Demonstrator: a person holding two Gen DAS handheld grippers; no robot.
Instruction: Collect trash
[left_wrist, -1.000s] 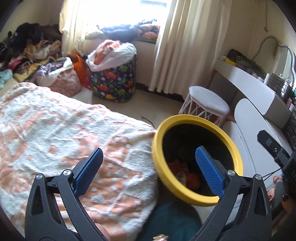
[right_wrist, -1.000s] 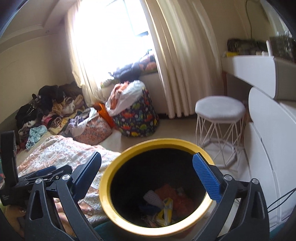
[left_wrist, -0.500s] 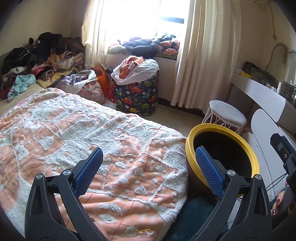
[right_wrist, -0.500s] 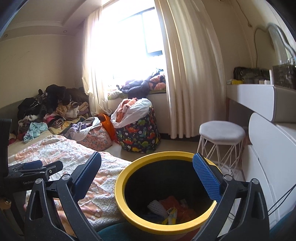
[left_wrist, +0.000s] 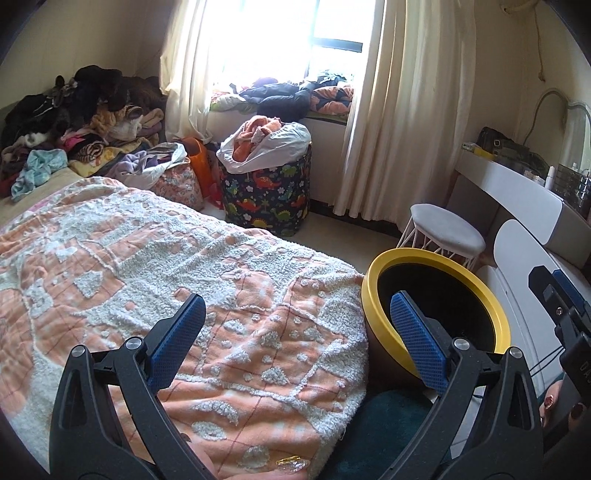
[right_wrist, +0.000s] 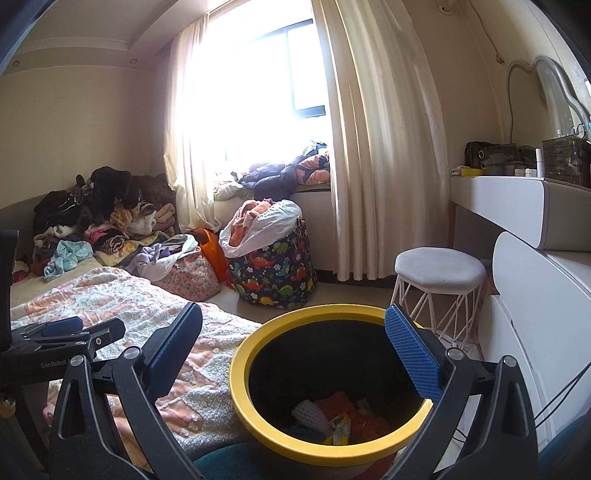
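A yellow-rimmed black bin (right_wrist: 255, 349) (left_wrist: 373, 284) stands beside the bed, with crumpled wrappers and orange scraps (right_wrist: 336, 415) lying at its bottom. My right gripper (right_wrist: 293, 341) hangs open just above the bin's mouth, nothing between its blue pads. Over the corner of the orange-and-white blanket (left_wrist: 147, 258) my left gripper (left_wrist: 297, 326) is open and empty, its right pad in front of the bin's rim. A small shiny gold wrapper (left_wrist: 290, 461) lies on the blanket's near edge. The other gripper's body shows at each view's side.
A white wire-legged stool (right_wrist: 439, 269) stands behind the bin, with a white dresser (right_wrist: 532, 280) on the right. A dinosaur-print hamper (right_wrist: 273, 269) full of laundry sits below the window. Clothes are heaped at the far left (left_wrist: 74, 122). A dark teal rug (left_wrist: 384, 424) lies under the bin.
Both grippers have risen and tilted up, so the bin sits lower and farther in each view. The left one swung left over the blanket. Both stay open and empty.
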